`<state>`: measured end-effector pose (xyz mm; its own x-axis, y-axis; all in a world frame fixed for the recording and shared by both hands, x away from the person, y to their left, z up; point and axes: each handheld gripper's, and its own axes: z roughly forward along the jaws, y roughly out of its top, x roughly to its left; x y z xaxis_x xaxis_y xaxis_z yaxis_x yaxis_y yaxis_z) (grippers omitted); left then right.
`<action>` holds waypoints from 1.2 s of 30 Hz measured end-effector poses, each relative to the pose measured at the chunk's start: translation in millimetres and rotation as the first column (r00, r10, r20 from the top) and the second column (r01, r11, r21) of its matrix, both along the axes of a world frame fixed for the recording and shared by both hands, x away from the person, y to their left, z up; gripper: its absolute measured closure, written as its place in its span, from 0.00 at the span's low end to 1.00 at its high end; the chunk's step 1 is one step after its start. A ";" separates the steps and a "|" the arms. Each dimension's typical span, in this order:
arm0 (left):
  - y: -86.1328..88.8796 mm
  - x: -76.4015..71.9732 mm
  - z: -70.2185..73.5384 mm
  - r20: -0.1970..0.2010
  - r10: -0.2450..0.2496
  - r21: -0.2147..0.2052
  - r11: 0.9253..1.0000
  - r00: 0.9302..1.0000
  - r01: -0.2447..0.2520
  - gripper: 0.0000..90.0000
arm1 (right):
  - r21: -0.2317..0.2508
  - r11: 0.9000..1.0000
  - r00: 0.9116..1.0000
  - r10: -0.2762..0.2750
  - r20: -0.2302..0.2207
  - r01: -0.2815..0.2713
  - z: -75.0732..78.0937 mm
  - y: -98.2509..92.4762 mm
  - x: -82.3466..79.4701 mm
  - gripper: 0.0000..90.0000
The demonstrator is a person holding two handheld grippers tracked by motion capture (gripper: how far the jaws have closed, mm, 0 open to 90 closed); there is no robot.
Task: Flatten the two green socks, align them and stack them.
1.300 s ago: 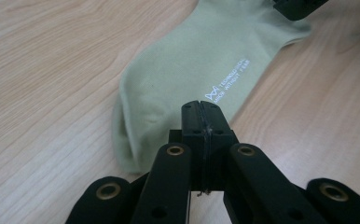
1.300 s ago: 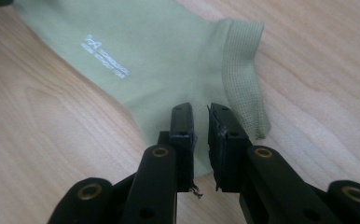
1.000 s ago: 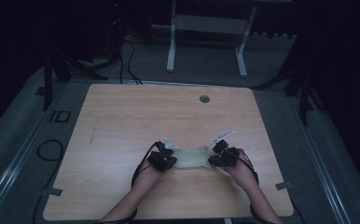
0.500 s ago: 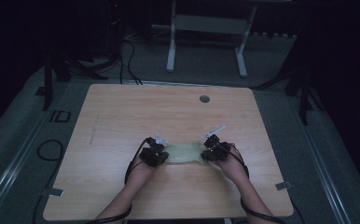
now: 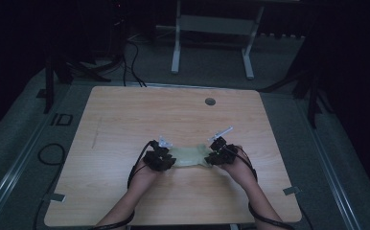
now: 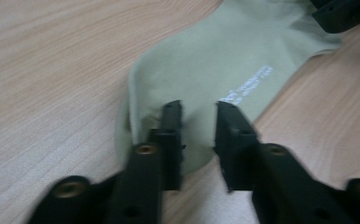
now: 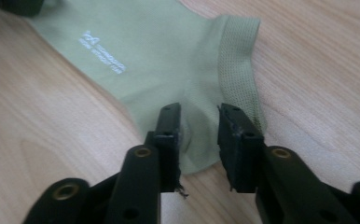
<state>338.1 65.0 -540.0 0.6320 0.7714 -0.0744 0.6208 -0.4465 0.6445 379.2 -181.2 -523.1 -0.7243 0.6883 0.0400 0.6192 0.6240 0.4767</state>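
Soft, matt, pale green knit cloth for the sock [image 7: 169,56], ribbed and meshy at the cuff [image 7: 238,65]; smooth light wood-grain table [image 5: 125,120]; matt black plastic jaws.

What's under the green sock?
The sock lies flat on the wooden table; bare wood shows all around it. The tabletop beneath it is covered. The left tongs and right tongs have just been opening and stand apart over its two ends.

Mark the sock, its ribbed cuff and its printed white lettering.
sock [image 5: 189,155], high view, middle of the fabric.
ribbed cuff [image 7: 236,56], right gripper view, mesh band at the sock's edge.
white lettering [image 6: 248,84], left gripper view, middle of the print.
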 end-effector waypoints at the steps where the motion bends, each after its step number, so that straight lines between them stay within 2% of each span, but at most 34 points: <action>1: -1.6 -1.4 2.0 0.007 -0.007 0.009 1.000 1.000 0.007 0.70 | 0.003 1.000 1.000 0.002 0.006 -0.002 2.0 -0.1 -1.0 0.70; 6: -3.9 -5.8 8.4 0.011 -0.031 -0.023 0.999 0.999 0.031 0.47 | 0.033 0.999 0.999 0.008 0.042 -0.009 10.1 0.4 -7.0 0.42; 8: -3.0 -6.6 9.1 0.023 -0.008 -0.043 0.999 1.000 0.009 0.38 | 0.048 0.999 0.998 0.004 0.055 -0.006 11.9 0.0 -8.9 0.35; 11: -1.9 -5.9 7.8 0.005 0.024 -0.044 0.999 1.000 -0.023 0.22 | 0.073 0.997 0.999 0.011 0.042 -0.014 13.1 -3.3 -9.7 0.22; 12: -1.3 -6.2 7.1 0.000 0.023 -0.045 0.999 1.000 -0.023 0.15 | 0.079 0.997 0.999 0.006 0.044 -0.009 13.0 -4.5 -9.7 0.21; 16: 3.2 -8.1 5.3 0.000 0.032 -0.067 0.997 0.999 -0.032 0.12 | 0.103 0.995 0.998 -0.023 0.054 0.017 13.0 -11.9 -9.8 0.16; 19: 8.5 -10.6 3.4 0.004 0.047 -0.088 0.995 0.999 -0.046 0.10 | 0.135 0.991 0.997 -0.036 0.064 0.027 13.1 -18.7 -11.2 0.16; 22: 13.7 -13.4 0.6 0.015 0.067 -0.096 0.993 0.998 -0.065 0.08 | 0.136 0.990 0.995 -0.050 0.083 0.038 11.6 -25.2 -14.8 0.16; 26: 18.3 -16.2 -2.3 -0.008 0.091 -0.082 0.992 0.996 -0.092 0.03 | 0.127 0.991 0.995 -0.047 0.086 0.036 9.8 -32.3 -18.8 0.16; 31: 25.8 -22.7 -4.4 -0.003 0.081 -0.068 0.994 0.997 -0.081 0.02 | 0.118 0.993 0.996 -0.036 0.087 0.026 8.0 -40.4 -24.6 0.16; 36: 37.9 -31.3 -5.2 0.013 0.093 -0.075 0.993 0.996 -0.092 0.02 | 0.114 0.993 0.995 -0.031 0.092 0.021 5.7 -50.3 -32.5 0.16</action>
<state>306.8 102.8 -545.3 0.5598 0.8193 -0.1240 0.6465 -0.3383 0.6838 346.7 -231.6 -517.4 -0.7104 0.7020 0.0508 0.5838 0.5474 0.5997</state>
